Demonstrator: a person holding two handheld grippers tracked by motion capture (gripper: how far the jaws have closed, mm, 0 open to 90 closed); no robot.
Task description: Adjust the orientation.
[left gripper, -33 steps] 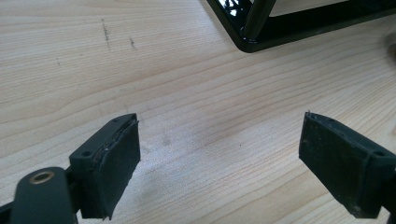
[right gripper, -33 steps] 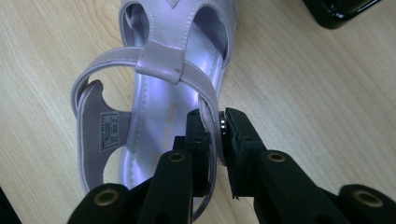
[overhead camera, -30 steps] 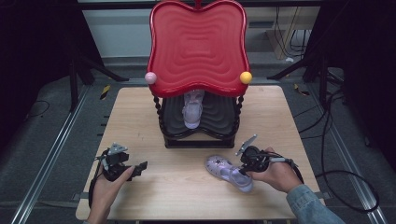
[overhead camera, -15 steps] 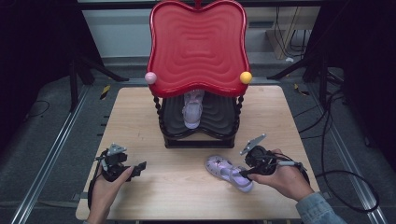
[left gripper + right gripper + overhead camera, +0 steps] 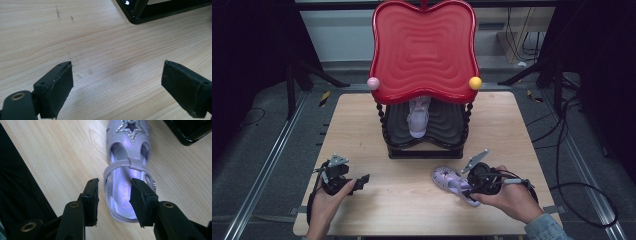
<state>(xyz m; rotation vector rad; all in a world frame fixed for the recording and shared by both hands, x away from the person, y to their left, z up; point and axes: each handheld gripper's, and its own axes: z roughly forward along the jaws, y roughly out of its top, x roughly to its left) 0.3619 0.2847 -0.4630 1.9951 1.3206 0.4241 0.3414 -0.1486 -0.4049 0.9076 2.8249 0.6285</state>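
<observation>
High view: a lilac sandal (image 5: 454, 183) lay flat on the table (image 5: 532, 135), near and right of centre, just in front of the black rack (image 5: 424, 145) with its red top tray (image 5: 424, 50). A second sandal (image 5: 418, 116) sat on the rack's lower shelf, toe toward you.

Right gripper view: your right gripper (image 5: 113, 195) was at the heel of the near sandal, jaws parted and not clamped. One jaw stood outside the left wall of the heel; the other stood over the insole, so the left heel wall and the ankle strap (image 5: 125, 166) lay between them. Whether a pad touched the wall could not be told.

Handling, as a judgement: the sandal looked light, of glossy moulded plastic, with cut-outs and a glittered star on the toe. Such a shell was likely to flex and to slip on a smooth pad. The heel wall you had straddled looked the firmest hold; the thin strap would probably have bent and let the shoe swing. A grip low on the wall, near the sole, seemed best to keep the toe from drooping.

Left gripper view: your left gripper (image 5: 117, 86) was wide open and empty over bare wood, near and left, well apart from both sandals.
</observation>
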